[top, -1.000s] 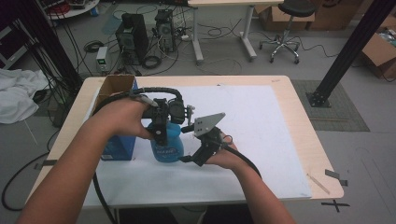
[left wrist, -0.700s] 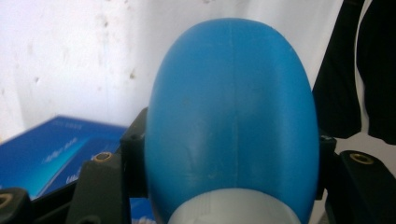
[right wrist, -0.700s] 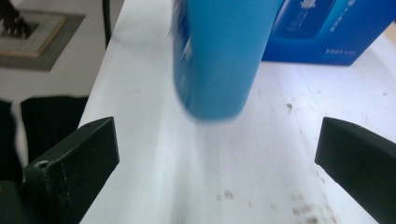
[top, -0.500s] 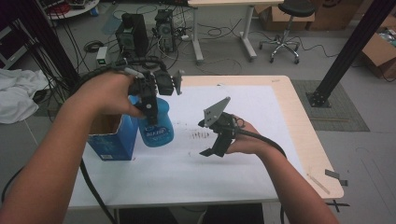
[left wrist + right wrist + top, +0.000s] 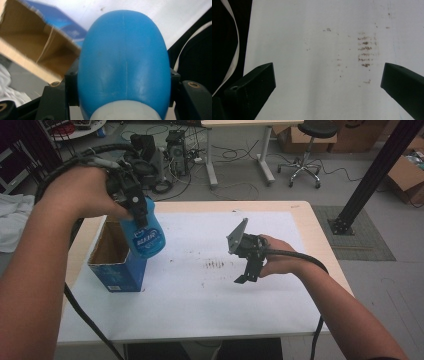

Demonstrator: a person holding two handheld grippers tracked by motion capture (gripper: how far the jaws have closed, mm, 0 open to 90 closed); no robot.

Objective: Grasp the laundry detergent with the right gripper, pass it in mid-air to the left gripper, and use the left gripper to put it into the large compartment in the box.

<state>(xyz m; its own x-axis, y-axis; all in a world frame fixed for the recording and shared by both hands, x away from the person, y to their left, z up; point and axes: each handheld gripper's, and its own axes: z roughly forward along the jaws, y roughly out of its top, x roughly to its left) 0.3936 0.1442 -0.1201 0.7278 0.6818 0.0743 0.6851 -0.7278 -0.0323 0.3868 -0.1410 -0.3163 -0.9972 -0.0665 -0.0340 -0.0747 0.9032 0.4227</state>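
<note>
A blue plastic bottle [image 5: 147, 235] with a white label hangs tilted in the air, its base above the near corner of an open blue cardboard box [image 5: 117, 270]. My left gripper [image 5: 136, 207] is shut on the bottle near its neck. In the left gripper view the bottle's blue body [image 5: 125, 57] bulges between the black jaws, with the box's brown inside [image 5: 30, 47] behind it. My right gripper [image 5: 247, 272] hovers over the white sheet [image 5: 225, 310] at mid-table, jaws pointing down. Its jaws have just been opening and stand wide [image 5: 328, 75] with nothing between them.
Brown smudges [image 5: 216, 265] mark the white sheet, and they show between the jaws in the right gripper view [image 5: 364, 50]. The wooden table's edge [image 5: 325, 240] runs along the right. Beyond the table are cables, equipment, a stool and a black post.
The left hand has lifted the bottle up and to the left, from beside the box to above it. The right gripper has drawn away from the bottle to the right.
</note>
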